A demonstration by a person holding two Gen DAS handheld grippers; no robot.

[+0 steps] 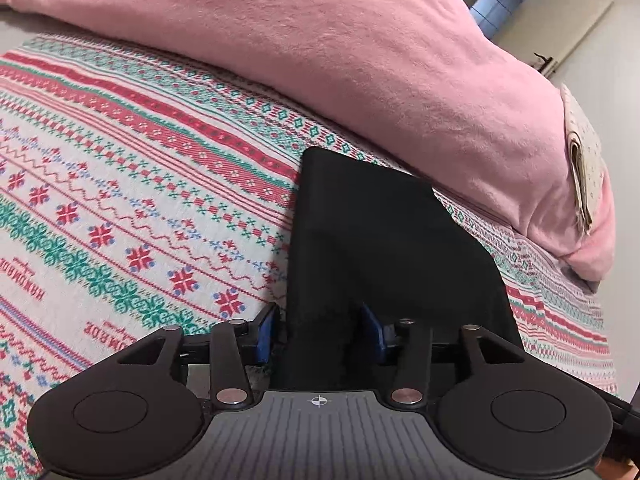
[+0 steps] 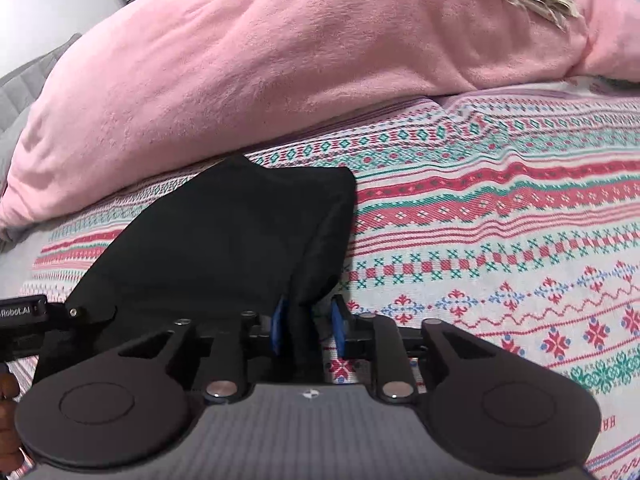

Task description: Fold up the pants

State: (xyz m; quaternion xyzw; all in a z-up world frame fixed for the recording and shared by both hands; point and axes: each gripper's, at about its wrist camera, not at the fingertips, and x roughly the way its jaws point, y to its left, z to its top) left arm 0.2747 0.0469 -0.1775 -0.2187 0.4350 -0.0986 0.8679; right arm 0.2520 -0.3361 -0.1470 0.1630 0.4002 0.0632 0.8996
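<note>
The folded black pants [image 1: 384, 248] lie on the patterned bedspread [image 1: 120, 184], reaching toward twelve o'clock from both grippers. The left gripper [image 1: 320, 332] and right gripper [image 2: 306, 330] each stand partly open, straddling a near edge.

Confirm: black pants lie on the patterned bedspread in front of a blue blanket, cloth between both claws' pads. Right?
Not quite. The blanket is pink, not blue, as both wrist views show. The rest holds: the black pants lie on the patterned bedspread in front of it, with cloth between the pads of the left claw and of the right claw.
</note>
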